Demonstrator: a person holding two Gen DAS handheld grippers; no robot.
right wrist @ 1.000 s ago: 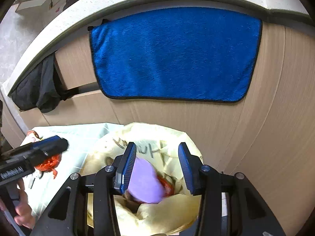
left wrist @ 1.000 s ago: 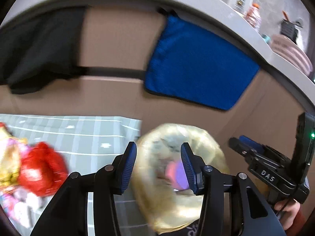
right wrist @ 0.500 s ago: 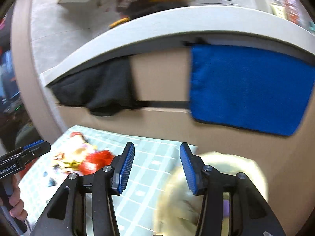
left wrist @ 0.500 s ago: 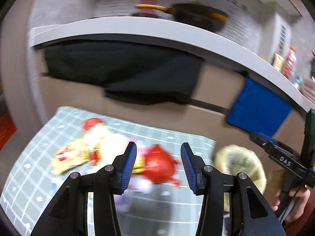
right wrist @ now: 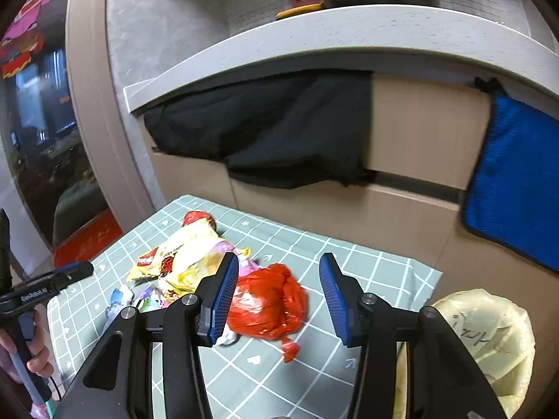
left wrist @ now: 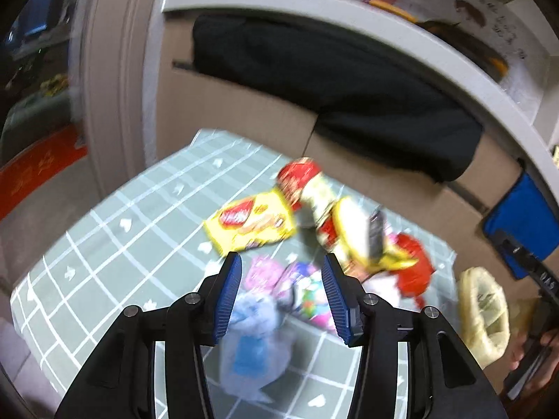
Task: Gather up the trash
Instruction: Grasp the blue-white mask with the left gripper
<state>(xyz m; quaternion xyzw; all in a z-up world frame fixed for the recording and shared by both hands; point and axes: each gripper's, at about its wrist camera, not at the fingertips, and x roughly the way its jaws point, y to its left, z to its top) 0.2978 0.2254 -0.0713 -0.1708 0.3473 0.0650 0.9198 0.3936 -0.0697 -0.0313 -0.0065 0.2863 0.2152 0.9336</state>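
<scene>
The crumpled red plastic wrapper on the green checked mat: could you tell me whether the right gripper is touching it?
Apart. In the right wrist view, the right gripper has open jaws held above the crumpled red plastic wrapper, closing on nothing.

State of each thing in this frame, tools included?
left tool: open, empty
right tool: open, empty
red wrapper: crumpled, on mat
yellow snack packet: lying flat
trash bag: mouth open
blue towel: hanging
black cloth: hanging
</scene>
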